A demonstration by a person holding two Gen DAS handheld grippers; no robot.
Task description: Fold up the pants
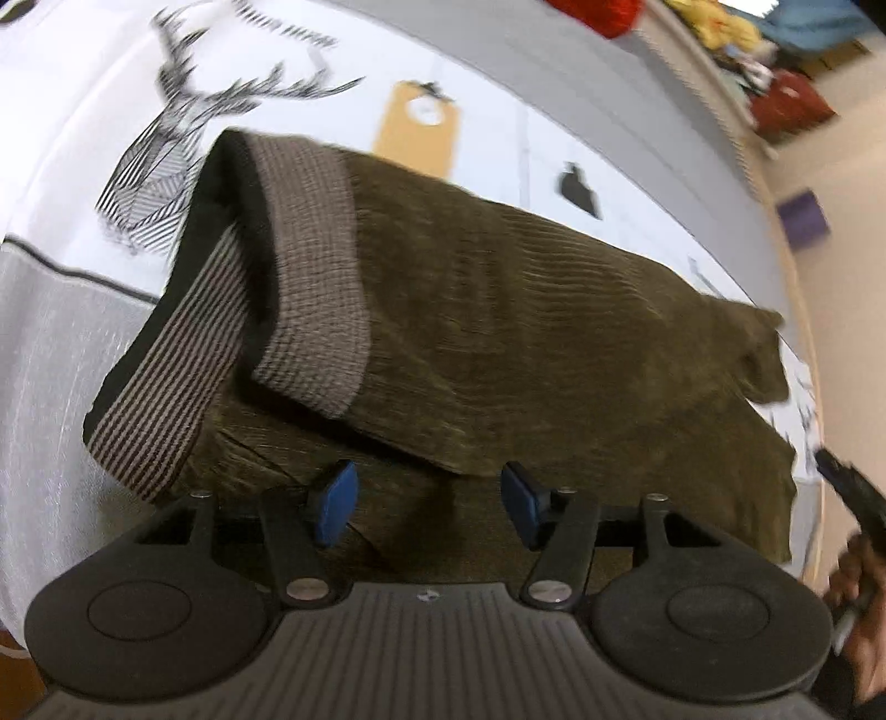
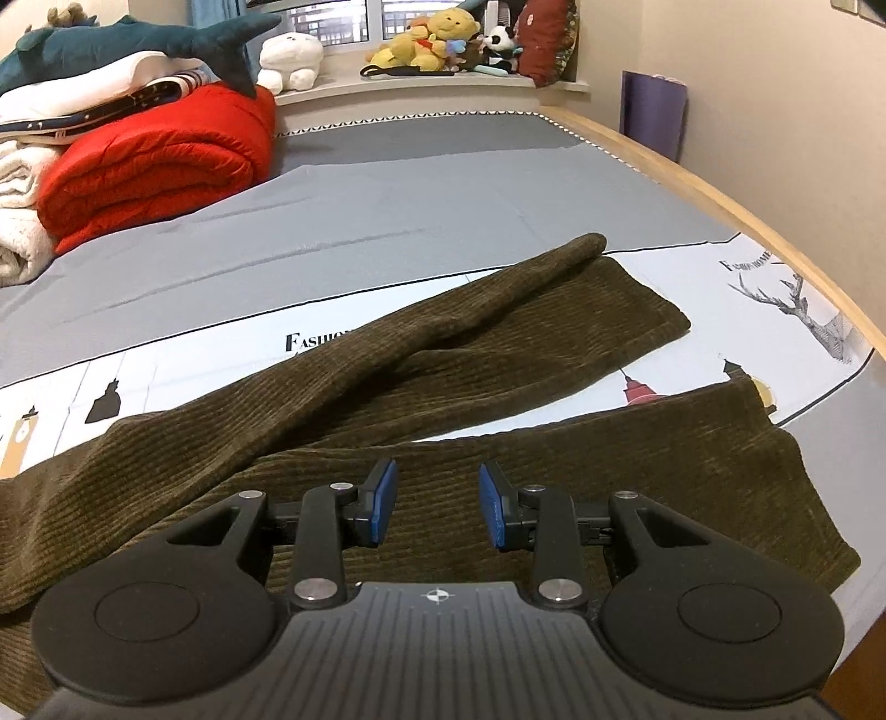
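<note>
Olive-brown corduroy pants (image 1: 526, 332) lie on the bed. In the left wrist view their ribbed striped waistband (image 1: 315, 266) is at the left, partly turned over so the dark inside shows. My left gripper (image 1: 426, 504) hovers just over the fabric near the waist, open, with nothing between its blue pads. In the right wrist view the pants (image 2: 498, 354) stretch away. One leg (image 2: 554, 266) is bunched into a ridge and lies over the flat cloth. The other leg (image 2: 720, 454) runs off to the right. My right gripper (image 2: 437, 507) is open above the cloth.
The bed sheet (image 2: 387, 199) is grey with a white printed band and a deer drawing (image 1: 183, 149). A red quilt (image 2: 160, 160) and white blankets are stacked far left. Plush toys (image 2: 437, 39) line the windowsill. The wooden bed edge (image 2: 692, 177) runs along the right.
</note>
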